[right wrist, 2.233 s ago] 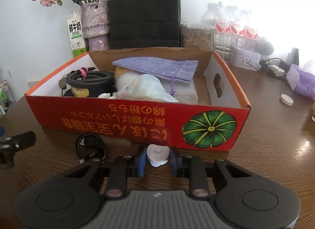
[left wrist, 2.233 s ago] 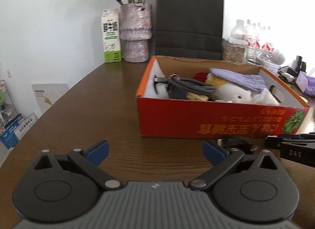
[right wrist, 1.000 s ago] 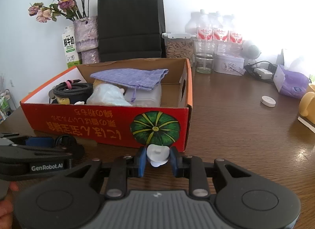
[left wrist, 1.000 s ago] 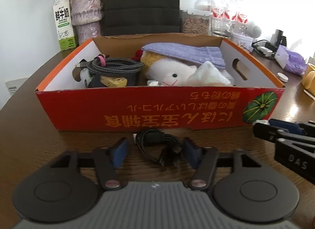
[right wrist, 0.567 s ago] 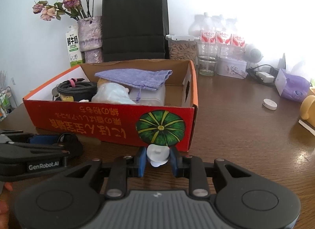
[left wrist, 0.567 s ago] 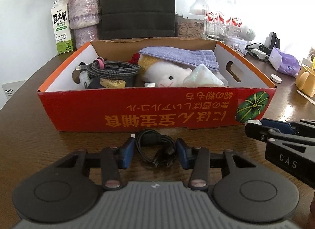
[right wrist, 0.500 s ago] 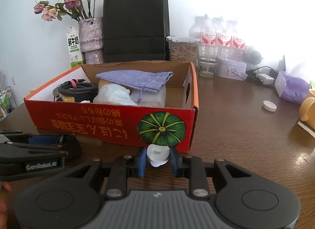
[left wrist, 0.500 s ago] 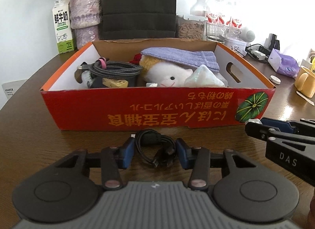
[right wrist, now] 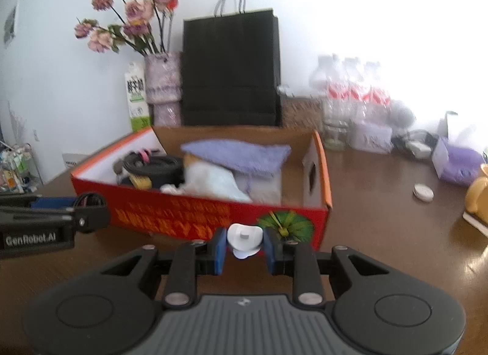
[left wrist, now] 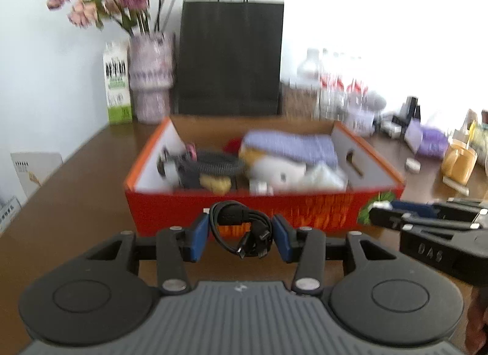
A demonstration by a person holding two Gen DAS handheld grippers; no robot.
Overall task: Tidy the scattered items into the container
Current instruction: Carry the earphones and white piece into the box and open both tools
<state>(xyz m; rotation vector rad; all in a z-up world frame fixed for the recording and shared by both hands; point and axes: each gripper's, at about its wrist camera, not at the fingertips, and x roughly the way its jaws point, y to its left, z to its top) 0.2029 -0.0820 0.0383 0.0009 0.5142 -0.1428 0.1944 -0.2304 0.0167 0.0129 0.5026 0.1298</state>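
Left tongs: your left gripper [left wrist: 241,234] is clamped on the coiled black cable [left wrist: 241,228], held up before the red box [left wrist: 274,211].
Right tongs: your right gripper [right wrist: 244,246] pinches the white cap [right wrist: 244,239] near the box's right corner.
In the way: the box's front wall stands between both loads and its crowded inside.
Around: black bag [right wrist: 230,71], flower vase [right wrist: 161,86], bottles [right wrist: 350,92] behind; a white disc [right wrist: 423,192] lies apart on the table [right wrist: 381,202].

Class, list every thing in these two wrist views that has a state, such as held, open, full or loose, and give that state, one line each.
left gripper: shut on the black cable.
black cable: coiled, clamped, lifted off the table.
right gripper: shut on the white cap.
white cap: pinched between the pads.
red box: open-topped, already holding several items.
purple cloth: lying on top inside the box.
round white lid: loose on the table.
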